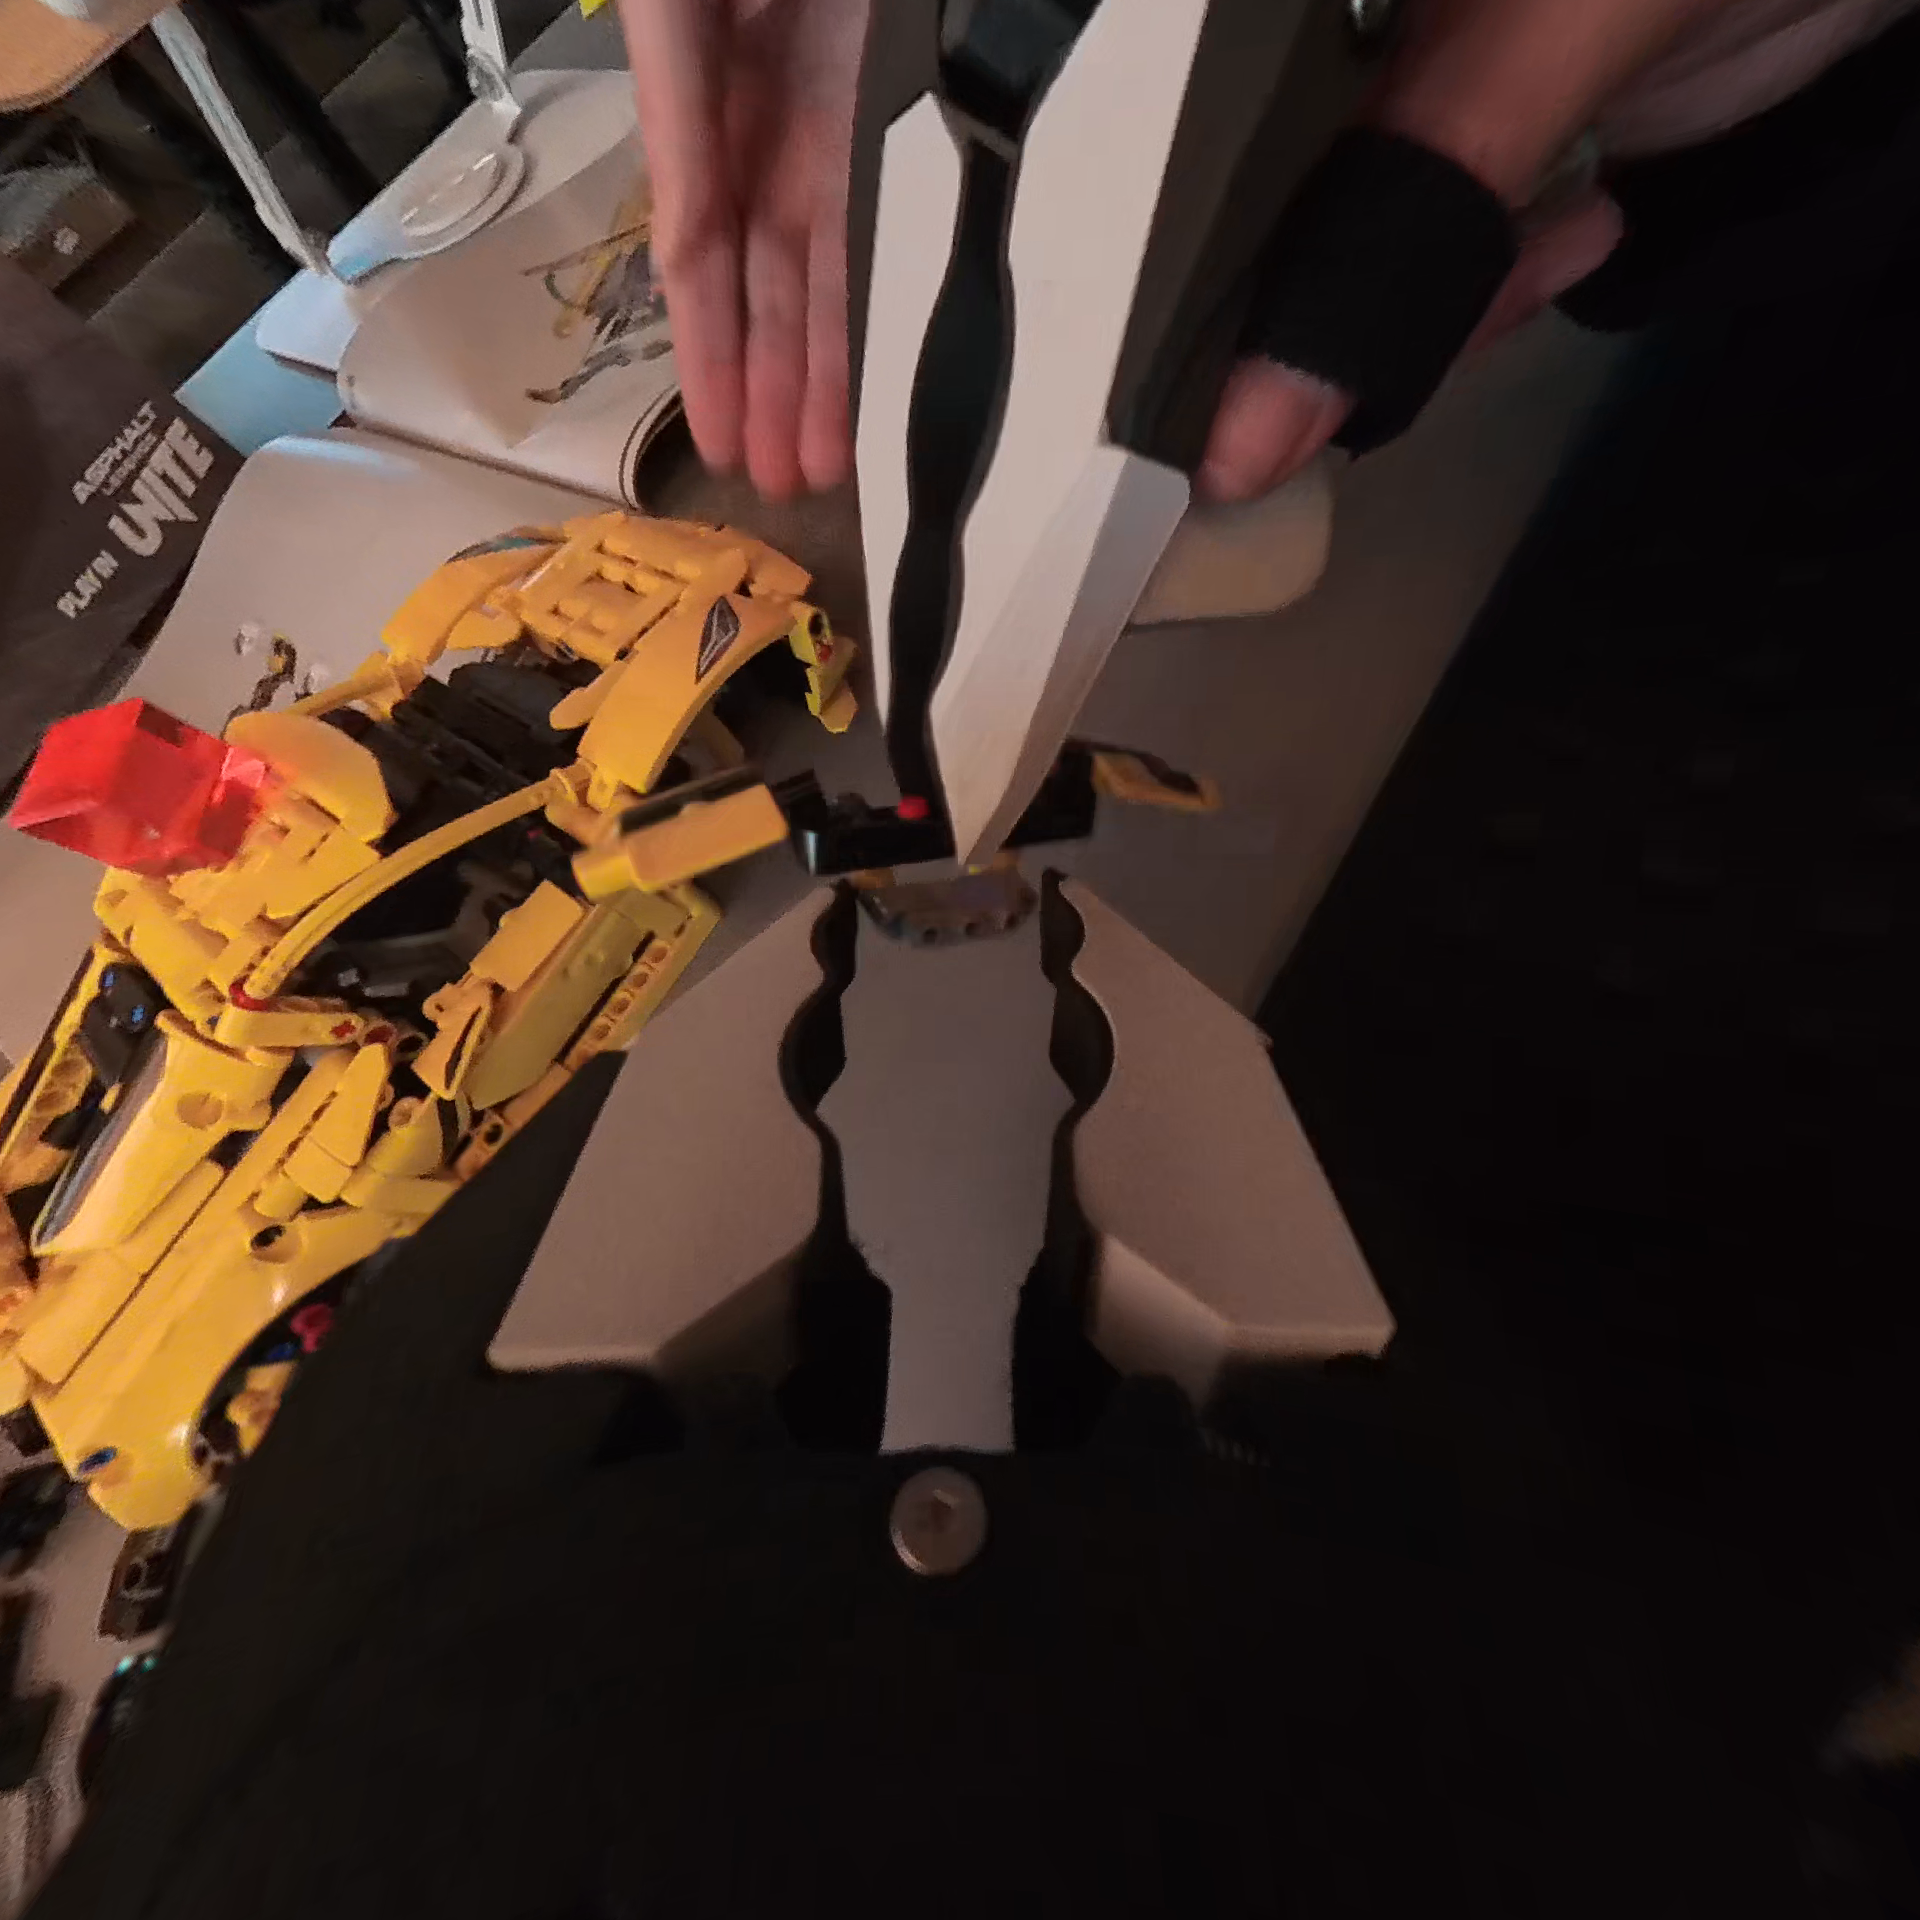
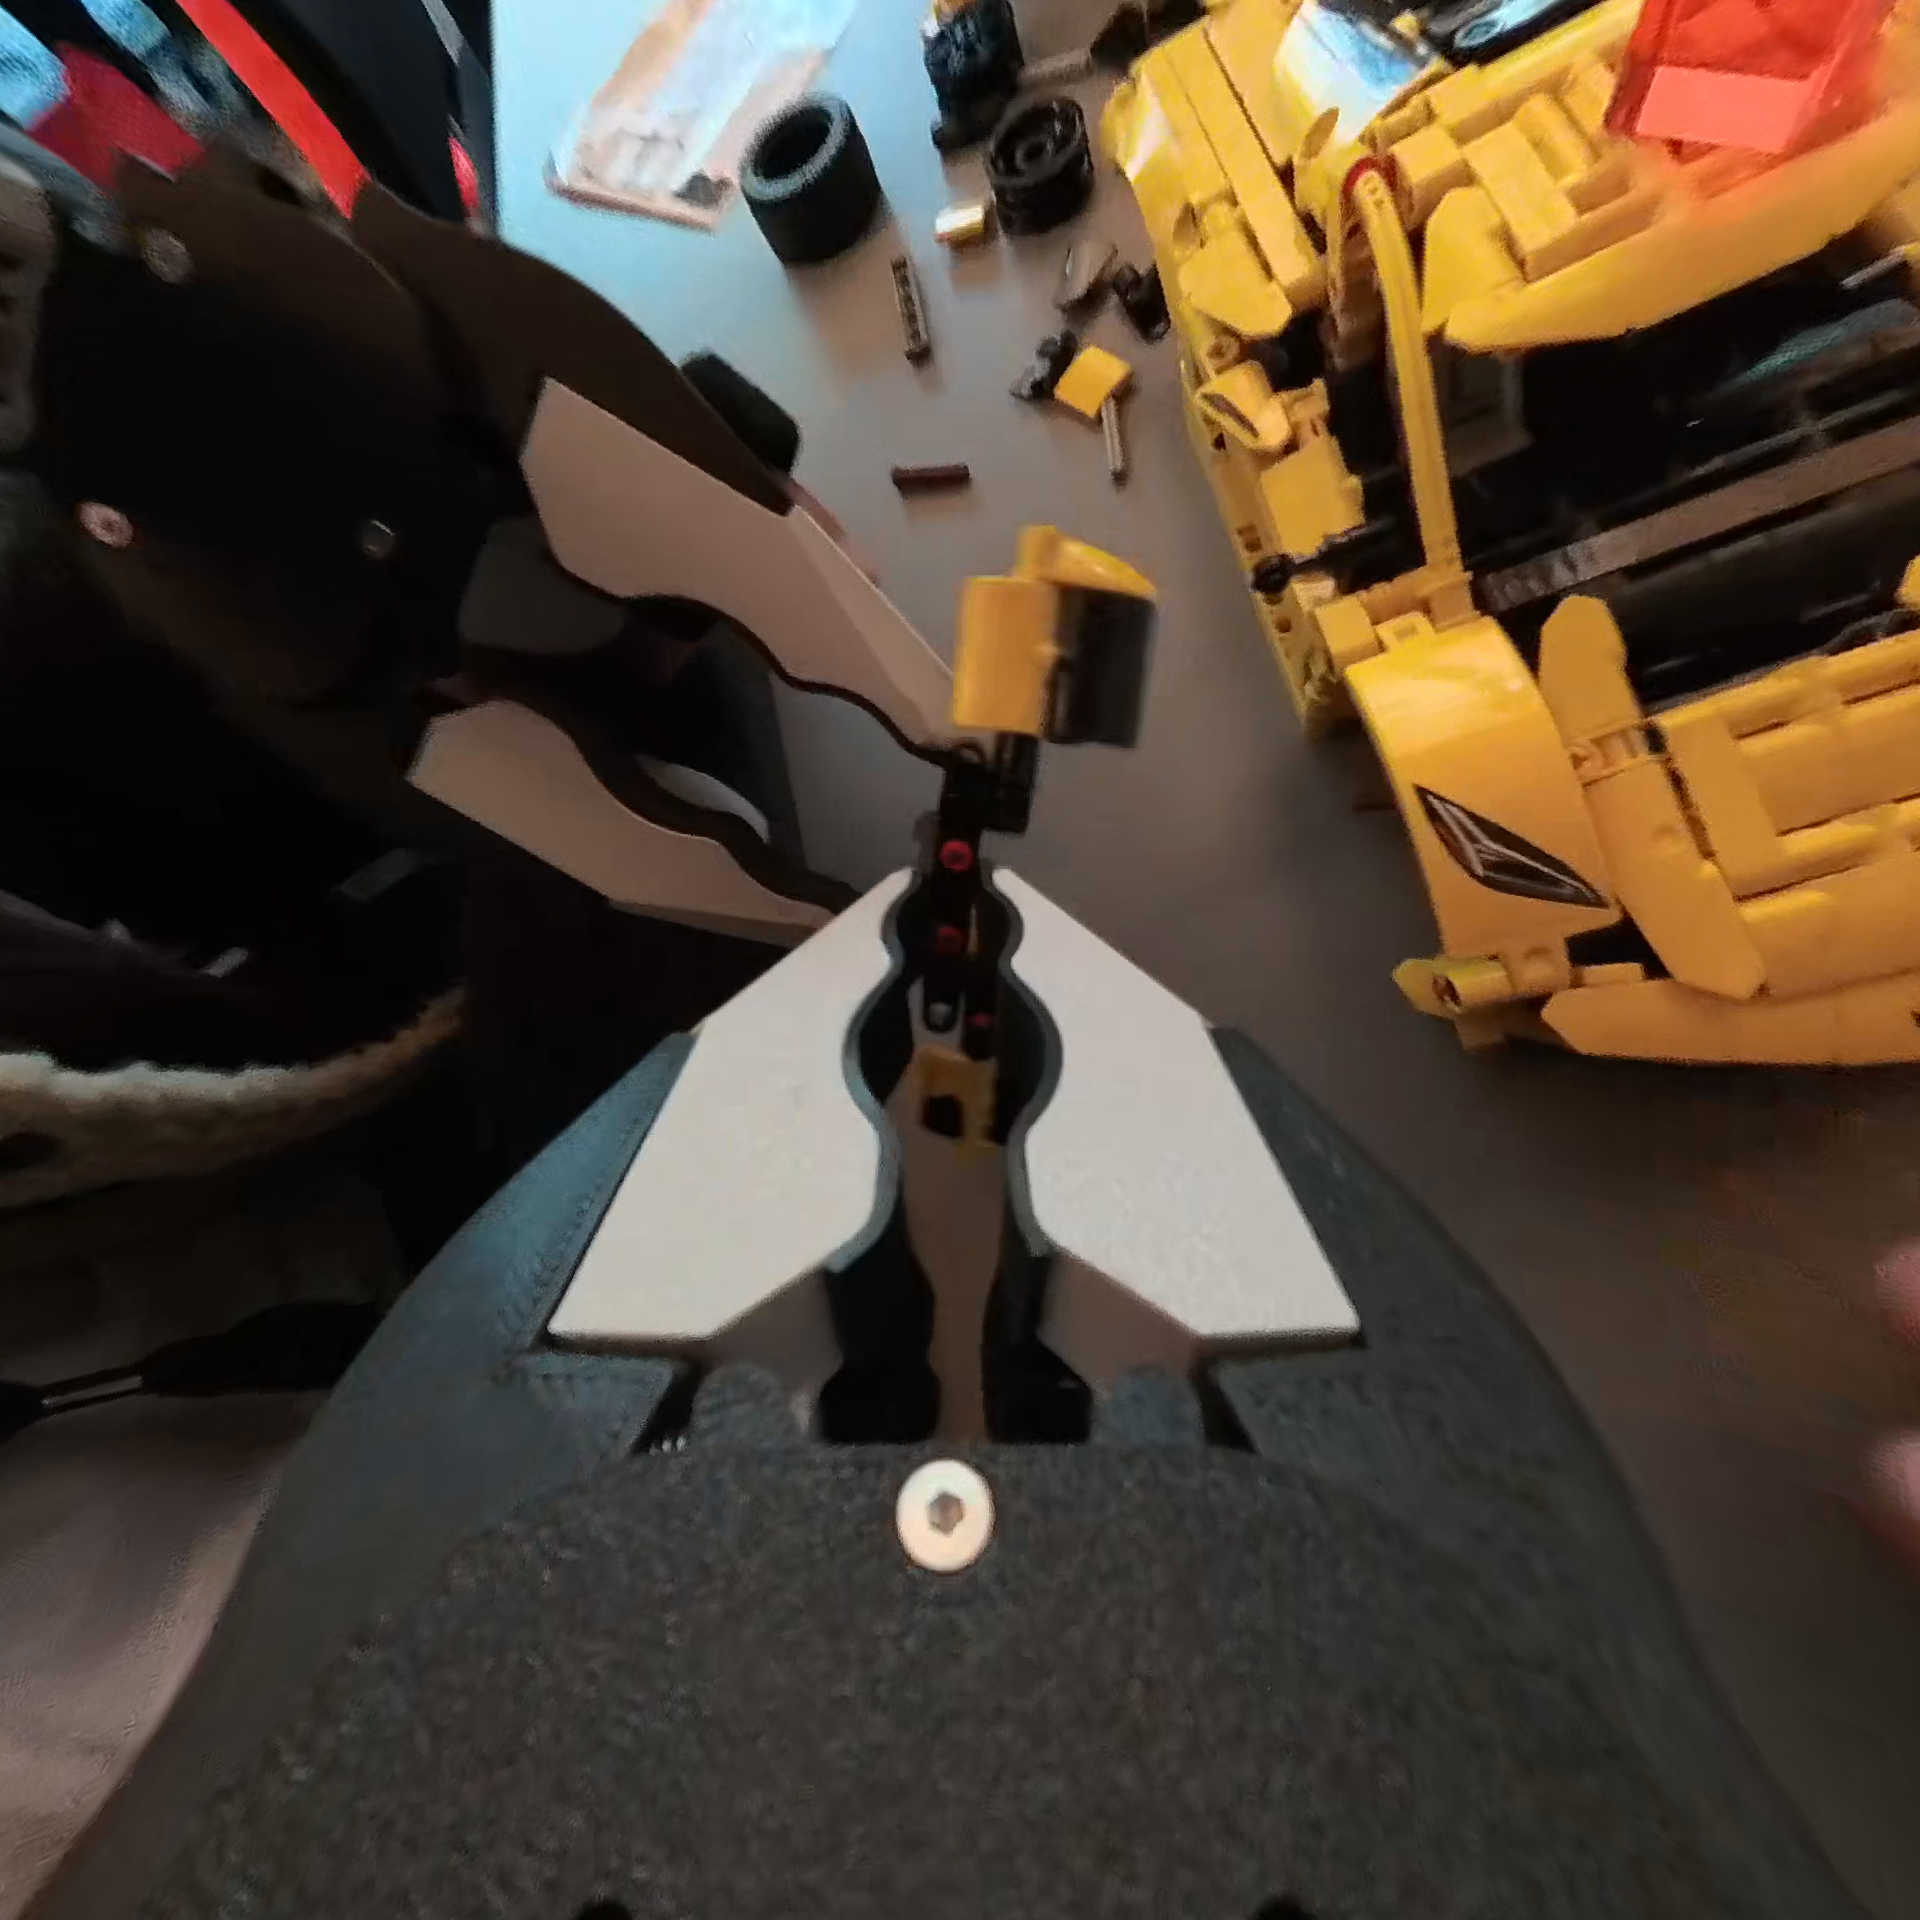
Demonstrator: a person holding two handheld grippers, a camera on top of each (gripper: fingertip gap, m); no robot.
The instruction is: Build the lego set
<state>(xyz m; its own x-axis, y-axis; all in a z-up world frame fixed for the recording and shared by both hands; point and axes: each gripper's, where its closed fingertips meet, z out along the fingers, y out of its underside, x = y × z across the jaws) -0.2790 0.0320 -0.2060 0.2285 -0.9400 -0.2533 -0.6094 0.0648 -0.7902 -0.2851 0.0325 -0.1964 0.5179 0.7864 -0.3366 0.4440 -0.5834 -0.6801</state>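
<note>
A: How far along?
B: The yellow car (image 2: 1558, 520) body looks mostly built on the worktop (image 2: 1299, 1195); loose tyres (image 2: 810, 182) and small pieces lie far off.
A: The fingers?
B: The right gripper (image 2: 951, 894) is clamped on a black-and-yellow subassembly (image 2: 1049, 665); the left gripper (image 1: 951, 909) pinches its end.

We seem to be at a hobby or work desk indoors, though we cannot tell home from office. A grey tabletop (image 2: 1299, 1195) carries a half-built yellow toy car (image 2: 1558, 520), with loose tyres (image 2: 810, 177) and small bricks (image 2: 1086, 379) scattered near it. Open instruction booklets (image 1: 499, 343) lie behind the car, beside a dark printed box (image 1: 94, 520). The light is dim and the area beyond the tabletop's edge is dark. Blurred furniture legs (image 1: 249, 166) stand behind the booklets.
</note>
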